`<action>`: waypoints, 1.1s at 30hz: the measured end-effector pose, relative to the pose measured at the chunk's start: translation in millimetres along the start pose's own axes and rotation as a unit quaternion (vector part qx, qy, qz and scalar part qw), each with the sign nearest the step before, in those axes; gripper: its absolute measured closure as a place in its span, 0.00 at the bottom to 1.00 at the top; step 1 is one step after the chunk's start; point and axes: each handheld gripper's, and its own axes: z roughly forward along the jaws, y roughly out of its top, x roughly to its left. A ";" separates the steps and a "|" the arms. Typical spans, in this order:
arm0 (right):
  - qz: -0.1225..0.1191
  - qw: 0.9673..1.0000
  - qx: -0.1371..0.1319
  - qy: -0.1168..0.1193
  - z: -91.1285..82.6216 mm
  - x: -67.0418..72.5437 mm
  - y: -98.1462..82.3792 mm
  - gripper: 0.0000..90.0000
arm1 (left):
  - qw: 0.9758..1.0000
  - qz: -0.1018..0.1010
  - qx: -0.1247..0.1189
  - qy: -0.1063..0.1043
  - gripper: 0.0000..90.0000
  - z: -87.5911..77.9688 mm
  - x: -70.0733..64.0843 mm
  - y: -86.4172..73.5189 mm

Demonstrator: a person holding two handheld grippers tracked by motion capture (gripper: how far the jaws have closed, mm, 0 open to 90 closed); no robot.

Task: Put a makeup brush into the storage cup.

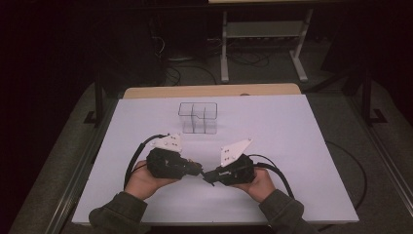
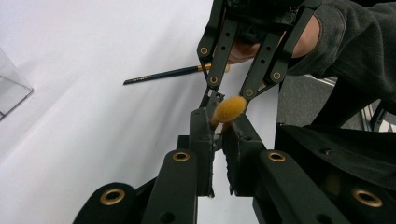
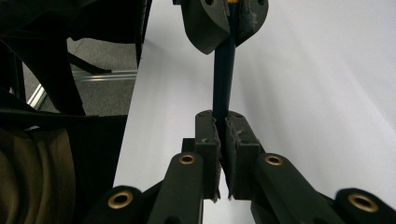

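Two grippers share one slim dark-handled makeup brush with an orange tuft (image 2: 229,108) above the white table (image 1: 302,146): the left gripper (image 2: 218,133) clamps beside the tuft, the right gripper (image 3: 222,122) clenches the handle. Better one lets go slowly. The clear plastic organiser (image 1: 197,117) stands well apart, with open room around it.
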 end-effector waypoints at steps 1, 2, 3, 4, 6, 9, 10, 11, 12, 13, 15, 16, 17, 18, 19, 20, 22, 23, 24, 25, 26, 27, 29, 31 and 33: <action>-0.001 1.000 -0.002 -0.001 0.0 0.1 -0.7 0.93 | 1.000 -0.001 -0.001 -0.003 0.92 0.2 0.3 0.2; 0.003 1.000 -0.004 0.002 -0.3 0.9 -0.8 0.93 | 1.000 -0.003 -0.002 -0.003 0.92 1.0 -0.2 0.6; 0.003 1.000 -0.004 0.000 -0.2 1.1 -1.1 0.93 | 1.000 -0.002 0.002 -0.003 0.92 1.4 -0.2 1.2; 0.002 1.000 -0.003 0.000 -0.3 1.1 -1.4 0.93 | 1.000 0.000 0.003 -0.003 0.92 1.7 0.1 1.7; -0.006 1.000 -0.002 -0.003 -1.0 -0.8 -2.4 0.93 | 1.000 0.000 0.005 -0.003 0.93 2.4 -0.1 3.1; -0.010 1.000 0.000 -0.006 -1.4 -0.9 -2.3 0.92 | 1.000 0.005 0.010 -0.003 0.93 3.7 0.5 5.8; -0.009 1.000 0.001 -0.007 -1.5 -1.0 -2.2 0.92 | 1.000 0.004 0.011 -0.003 0.93 4.2 0.2 6.8; -0.003 1.000 0.000 -0.006 -1.7 -0.5 -2.1 0.92 | 1.000 0.006 0.011 -0.003 0.93 4.7 0.5 8.2; 0.000 1.000 -0.001 -0.007 -2.2 -0.3 -2.2 0.92 | 1.000 0.004 0.013 -0.004 0.93 4.8 0.5 8.9; 0.002 1.000 -0.001 -0.006 -2.7 -0.3 -2.2 0.92 | 1.000 0.008 0.017 -0.004 0.93 4.9 1.5 10.2; 0.002 1.000 -0.002 -0.007 -3.7 -1.1 -2.4 0.92 | 1.000 0.009 0.018 -0.005 0.93 5.9 1.8 12.5; 0.001 1.000 -0.002 -0.007 -4.1 -1.7 -2.7 0.92 | 1.000 0.006 0.020 -0.006 0.93 5.8 1.9 13.9; 0.005 1.000 -0.002 -0.007 -5.3 -3.1 -2.8 0.84 | 1.000 0.006 0.019 -0.006 0.93 5.8 2.1 14.8; 0.005 1.000 -0.002 -0.007 -5.3 -3.1 -2.8 0.84 | 1.000 0.009 0.021 -0.004 0.93 5.1 2.9 16.0; 0.013 1.000 0.001 -0.006 -6.2 -3.2 -2.8 0.82 | 1.000 0.010 0.023 -0.004 0.93 4.3 3.8 17.1; 0.013 1.000 0.002 -0.009 -7.2 -4.3 -3.5 0.80 | 1.000 0.010 0.024 -0.002 0.93 3.6 5.3 18.2; 0.023 1.000 0.006 -0.014 -10.4 -5.7 -4.9 0.72 | 1.000 0.010 0.028 -0.001 0.93 2.0 7.5 19.5; 0.033 0.999 0.009 -0.013 -12.6 -6.1 -5.5 0.72 | 1.000 0.009 0.027 -0.001 0.93 1.4 8.6 20.1; 0.029 0.999 0.009 -0.017 -15.5 -7.6 -7.1 0.70 | 1.000 0.009 0.029 0.002 0.93 0.3 9.9 21.1; 0.034 0.999 0.005 -0.023 -19.6 -7.8 -8.9 0.68 | 0.999 0.010 0.030 0.004 0.93 -0.6 11.1 21.9; 0.040 0.999 0.003 -0.025 -23.1 -8.3 -10.5 0.67 | 0.999 0.013 0.032 0.005 0.93 -1.6 12.1 22.6; 0.045 0.999 0.002 -0.026 -25.7 -8.6 -12.0 0.65 | 0.999 0.011 0.032 0.007 0.93 -2.1 12.9 23.4; 0.058 0.998 0.000 -0.033 -32.9 -9.0 -16.2 0.63 | 0.999 0.012 0.038 0.011 0.93 -3.7 15.0 25.2; 0.067 0.997 0.001 -0.043 -41.0 -9.5 -21.6 0.61 | 0.999 0.014 0.042 0.013 0.93 -5.0 17.1 27.2; 0.078 0.996 0.006 -0.049 -48.2 -9.7 -25.5 0.60 | 0.999 0.014 0.044 0.016 0.93 -6.1 18.8 29.2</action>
